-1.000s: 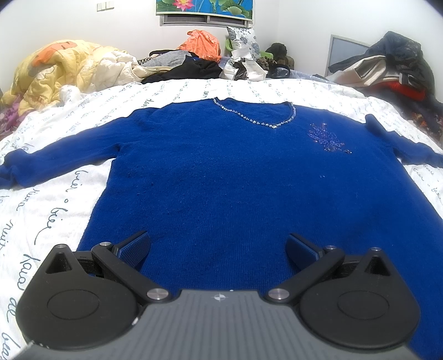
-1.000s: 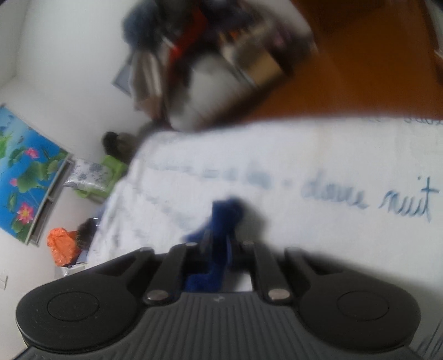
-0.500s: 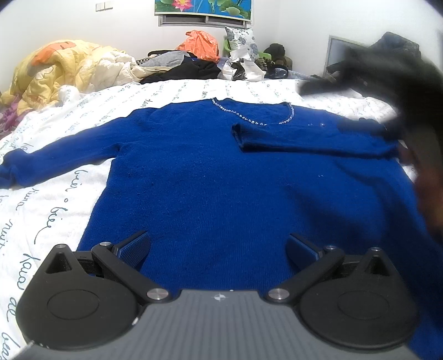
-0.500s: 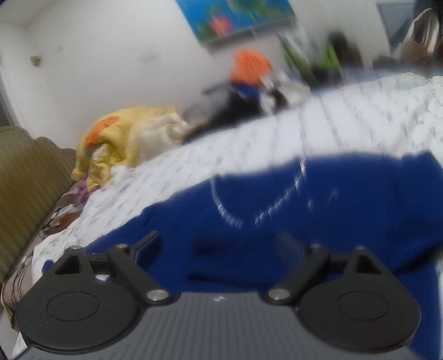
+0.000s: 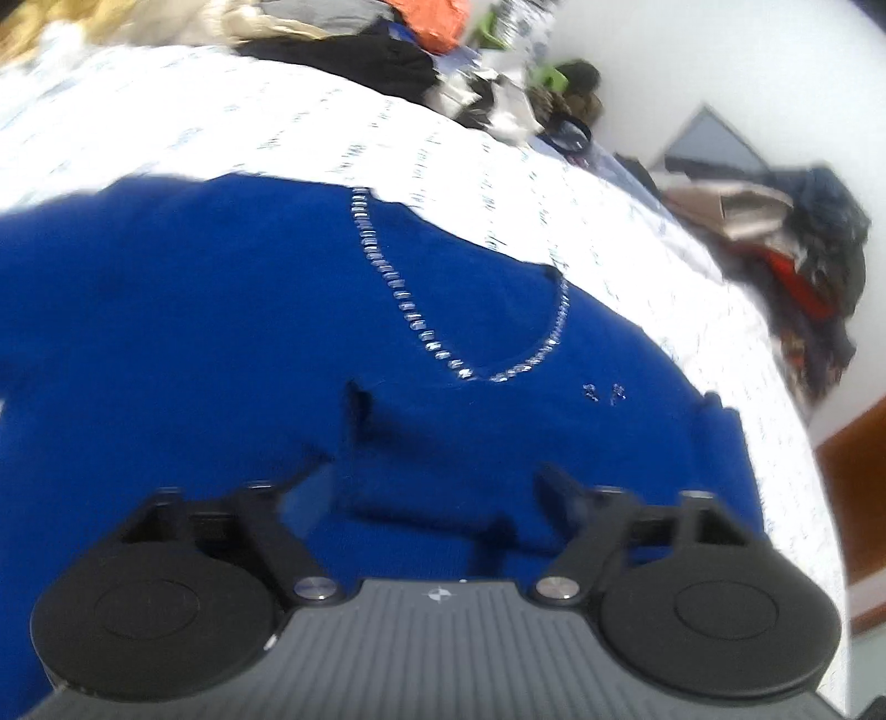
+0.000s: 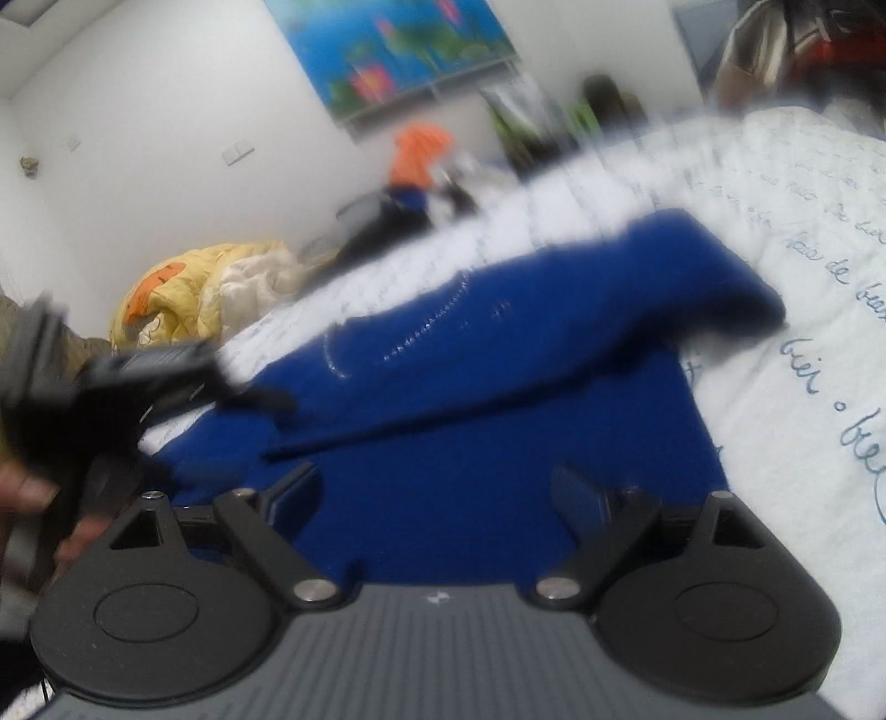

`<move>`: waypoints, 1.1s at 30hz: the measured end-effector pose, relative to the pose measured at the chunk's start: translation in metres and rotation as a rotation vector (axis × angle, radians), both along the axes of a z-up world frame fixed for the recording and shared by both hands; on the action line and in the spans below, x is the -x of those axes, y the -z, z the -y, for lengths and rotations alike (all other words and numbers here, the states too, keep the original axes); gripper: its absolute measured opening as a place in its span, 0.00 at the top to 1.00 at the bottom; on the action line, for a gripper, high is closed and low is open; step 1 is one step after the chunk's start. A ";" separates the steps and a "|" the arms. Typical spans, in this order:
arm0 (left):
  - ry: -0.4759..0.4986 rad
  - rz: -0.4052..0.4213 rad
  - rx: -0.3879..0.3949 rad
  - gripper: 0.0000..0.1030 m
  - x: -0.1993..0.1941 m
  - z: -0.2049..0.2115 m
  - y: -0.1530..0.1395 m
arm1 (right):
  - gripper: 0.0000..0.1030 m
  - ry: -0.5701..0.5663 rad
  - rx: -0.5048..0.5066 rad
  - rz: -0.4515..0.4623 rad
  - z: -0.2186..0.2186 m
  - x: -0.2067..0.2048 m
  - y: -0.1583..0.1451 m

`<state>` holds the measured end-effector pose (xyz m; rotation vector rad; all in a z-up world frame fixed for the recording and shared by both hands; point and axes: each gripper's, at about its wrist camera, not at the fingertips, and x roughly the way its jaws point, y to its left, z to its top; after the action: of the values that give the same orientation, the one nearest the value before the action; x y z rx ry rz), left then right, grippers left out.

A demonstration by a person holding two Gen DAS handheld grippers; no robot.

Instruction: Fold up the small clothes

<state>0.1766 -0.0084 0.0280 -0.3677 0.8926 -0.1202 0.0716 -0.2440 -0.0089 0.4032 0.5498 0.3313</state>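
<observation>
White bedding (image 5: 653,260) printed with blue script covers the bed under both cameras. Nearest, the left gripper (image 5: 432,482) hangs over a blue sweater (image 5: 166,332) spread flat on it; its fingers have just been closing partway and stand apart with nothing between them. The right gripper (image 6: 437,487) has its fingers wide apart, holding nothing, above the sweater's body. Beyond, one sleeve (image 6: 609,310) lies folded across the chest below the beaded neckline (image 5: 398,299). Farther back sit a yellow quilt (image 6: 210,288) and a flower picture (image 6: 398,50).
</observation>
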 end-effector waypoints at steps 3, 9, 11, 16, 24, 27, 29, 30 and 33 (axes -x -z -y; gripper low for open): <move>0.036 0.012 -0.145 0.93 -0.007 0.017 -0.003 | 0.12 0.003 -0.027 -0.002 0.001 -0.001 0.002; -0.051 0.203 -0.256 0.93 0.017 -0.023 -0.047 | 0.12 0.003 -0.044 -0.002 0.003 0.000 0.003; -0.111 0.197 -0.269 0.93 0.021 -0.053 -0.052 | 0.12 0.002 -0.044 -0.003 0.003 -0.001 0.002; -0.166 0.043 -0.373 0.93 0.013 -0.093 -0.012 | 0.11 0.001 -0.047 -0.005 0.003 -0.002 0.003; -0.191 0.268 -0.401 0.69 0.054 -0.085 -0.042 | 0.10 -0.006 -0.066 -0.045 0.011 -0.010 -0.011; -0.133 0.408 -0.327 0.12 0.063 -0.072 -0.059 | 0.10 0.011 -0.087 0.012 0.023 -0.036 -0.040; -0.058 0.403 -0.328 0.11 0.047 -0.055 -0.053 | 0.07 0.026 0.041 0.042 0.013 -0.069 -0.055; -0.032 0.368 -0.320 0.13 0.035 -0.050 -0.046 | 0.07 0.027 0.131 0.039 0.003 -0.091 -0.057; -0.027 0.180 -0.268 0.27 -0.011 -0.050 -0.015 | 0.07 0.015 0.318 -0.051 -0.020 -0.143 -0.039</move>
<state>0.1874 0.0414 0.0431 -0.1161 0.7139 -0.0076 0.2151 -0.2239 0.0306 0.1086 0.6372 0.2148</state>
